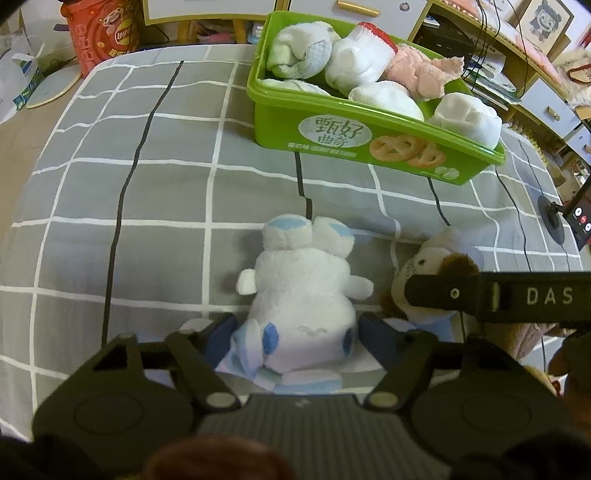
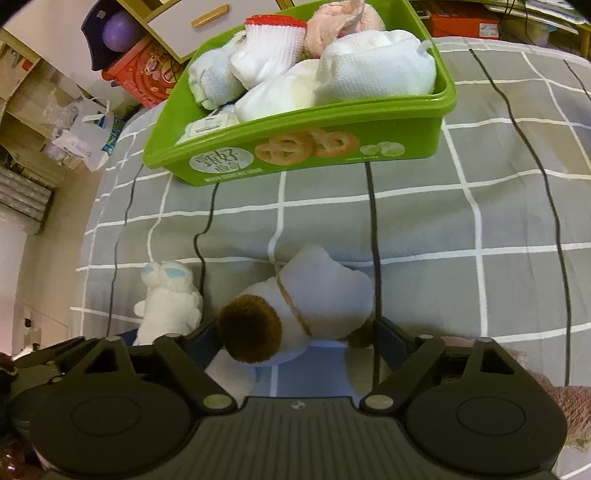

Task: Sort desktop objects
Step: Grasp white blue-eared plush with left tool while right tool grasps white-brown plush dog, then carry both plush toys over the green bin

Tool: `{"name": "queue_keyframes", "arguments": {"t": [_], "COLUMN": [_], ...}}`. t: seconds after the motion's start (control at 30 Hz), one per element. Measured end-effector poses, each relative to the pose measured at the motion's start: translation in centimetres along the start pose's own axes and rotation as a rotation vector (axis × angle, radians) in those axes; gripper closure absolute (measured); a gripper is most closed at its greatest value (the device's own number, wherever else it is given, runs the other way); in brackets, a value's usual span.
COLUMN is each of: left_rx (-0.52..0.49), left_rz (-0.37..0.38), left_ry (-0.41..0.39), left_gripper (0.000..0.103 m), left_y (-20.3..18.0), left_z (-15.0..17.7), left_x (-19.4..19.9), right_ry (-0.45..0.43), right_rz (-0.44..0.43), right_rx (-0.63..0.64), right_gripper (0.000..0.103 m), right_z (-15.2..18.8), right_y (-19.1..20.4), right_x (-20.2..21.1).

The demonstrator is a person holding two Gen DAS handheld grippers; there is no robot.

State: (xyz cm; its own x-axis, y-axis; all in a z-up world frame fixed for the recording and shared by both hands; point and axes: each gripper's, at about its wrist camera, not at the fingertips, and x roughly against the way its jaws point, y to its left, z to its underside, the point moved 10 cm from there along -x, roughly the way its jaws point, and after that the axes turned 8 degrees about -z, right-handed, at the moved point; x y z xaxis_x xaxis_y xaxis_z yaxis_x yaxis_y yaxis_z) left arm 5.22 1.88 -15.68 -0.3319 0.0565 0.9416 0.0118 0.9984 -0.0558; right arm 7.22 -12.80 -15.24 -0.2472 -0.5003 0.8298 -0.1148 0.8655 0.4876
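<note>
we see two plush toys (image 1: 303, 295) (image 2: 314, 306) side by side on a bedspread (image 1: 147, 184), a box (image 1: 332, 133) of socks (image 1: 354, 62) behind them.

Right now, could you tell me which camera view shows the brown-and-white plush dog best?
The right wrist view: the plush dog lies centred between that gripper's fingers. In the left wrist view the right gripper's black finger crosses it near the frame's right side.

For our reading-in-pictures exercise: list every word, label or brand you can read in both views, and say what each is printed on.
"甄好曲奇": oval label on the green plastic biscuit box.
"Lay's": logo on the red printed carton behind the bed.
"DAS": white letters on the black bar of the right claw, cut off at the frame edge.
Small white line under the box's label: too blurred to read.
Phone screen at right: icons only, no legible text.
</note>
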Motion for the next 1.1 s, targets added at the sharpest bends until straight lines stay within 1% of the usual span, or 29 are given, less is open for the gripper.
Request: {"name": "queue_keyframes", "arguments": {"t": [0.13, 0.33, 0.73, 1.1], "left_rx": [0.006, 0.009, 0.023, 0.036], "left_rz": [0.013, 0.02, 0.032, 0.041], "left_ry": [-0.003, -0.007, -0.013, -0.043], "left_gripper": [0.038, 0.042, 0.042, 0.042], "left_y": [0.0, 0.0, 0.0, 0.1], "left_z": [0.0, -0.1, -0.5, -1.4], "left_x": [0.1, 0.3, 0.6, 1.5], "right_ry": [-0.009, -0.016, -0.042, -0.075], "right_rz": [-0.006, -0.014, -0.026, -0.039], "right_rx": [0.004, -0.004, -0.013, -0.033], "right_gripper": [0.026, 0.028, 0.028, 0.028], "right_z": [-0.1, -0.2, -0.9, -1.7], "right_y": [0.2, 0.1, 0.2, 0.0], "right_x": [0.0, 0.2, 1.2, 2.5]}}
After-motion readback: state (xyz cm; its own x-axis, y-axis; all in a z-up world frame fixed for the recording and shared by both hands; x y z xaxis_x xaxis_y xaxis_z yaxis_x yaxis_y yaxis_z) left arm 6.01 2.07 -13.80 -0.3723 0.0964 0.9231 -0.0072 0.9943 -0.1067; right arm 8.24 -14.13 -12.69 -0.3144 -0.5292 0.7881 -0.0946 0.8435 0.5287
